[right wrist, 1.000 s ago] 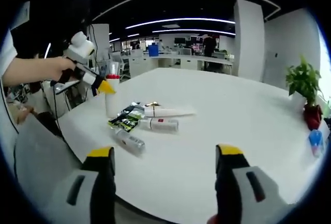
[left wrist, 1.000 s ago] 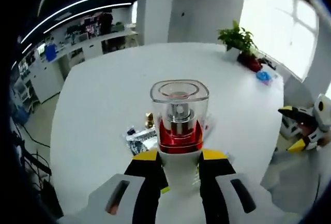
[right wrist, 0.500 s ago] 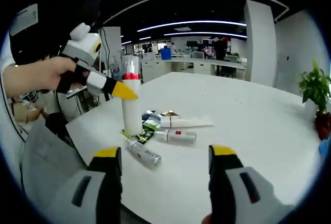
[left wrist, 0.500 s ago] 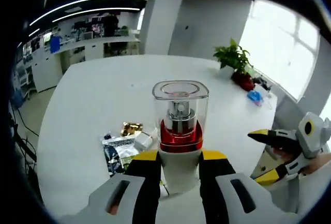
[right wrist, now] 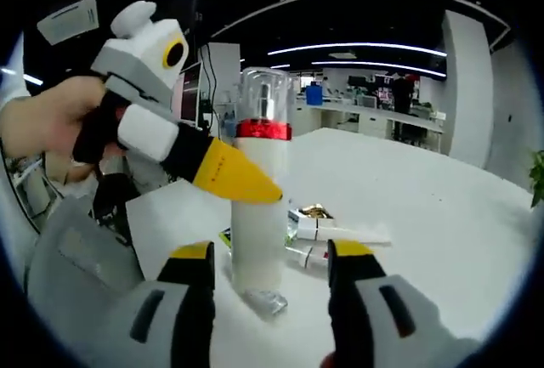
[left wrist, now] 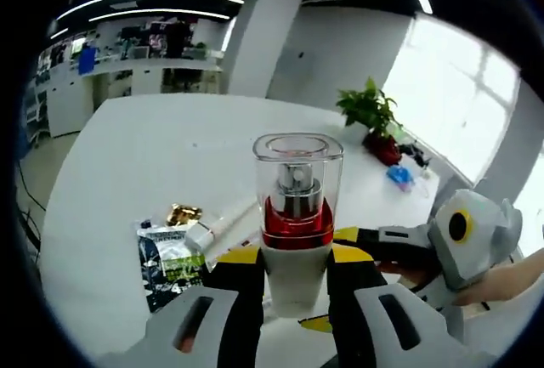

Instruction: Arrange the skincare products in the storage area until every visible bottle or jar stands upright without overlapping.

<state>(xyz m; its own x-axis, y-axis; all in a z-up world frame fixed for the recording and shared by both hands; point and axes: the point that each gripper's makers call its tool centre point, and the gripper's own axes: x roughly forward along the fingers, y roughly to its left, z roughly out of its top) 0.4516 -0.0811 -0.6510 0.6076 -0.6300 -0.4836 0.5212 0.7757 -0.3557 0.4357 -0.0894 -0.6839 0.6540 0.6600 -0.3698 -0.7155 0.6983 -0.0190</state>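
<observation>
Left gripper (left wrist: 294,259): its yellow-tipped black fingers (left wrist: 239,268) are clamped on the white lower body of a tall pump bottle with a red collar and clear square cap (left wrist: 296,206). The bottle is held upright between the fingers. In the right gripper view the same bottle (right wrist: 260,189) stands vertical at the near part of the round white table (right wrist: 442,215), with the left gripper (right wrist: 234,172) gripping it from the side and a person's hand (right wrist: 47,121) on the gripper's handle. Whether the bottle's base touches the table cannot be told.

Right gripper (right wrist: 270,257): its fingers (right wrist: 197,270) stand apart with nothing between them, positioned just in front of the held bottle. In the left gripper view this gripper (left wrist: 408,245) enters from the right, close beside the bottle.

Other items lie flat on the table beyond the bottle. A white tube with a white cap (right wrist: 336,233) lies on its side, seen also in the left gripper view (left wrist: 217,225). A small white bottle with a red label (right wrist: 308,255) lies just beside it. A small gold-wrapped item (left wrist: 182,213) rests near the tube's cap. A dark green and black printed sachet (left wrist: 167,259) lies flat beside these. A clear, silvery item (right wrist: 265,300) lies at the foot of the held bottle.

A green potted plant in a red pot (left wrist: 371,117) stands at the far edge of the table, well apart from the products.
</observation>
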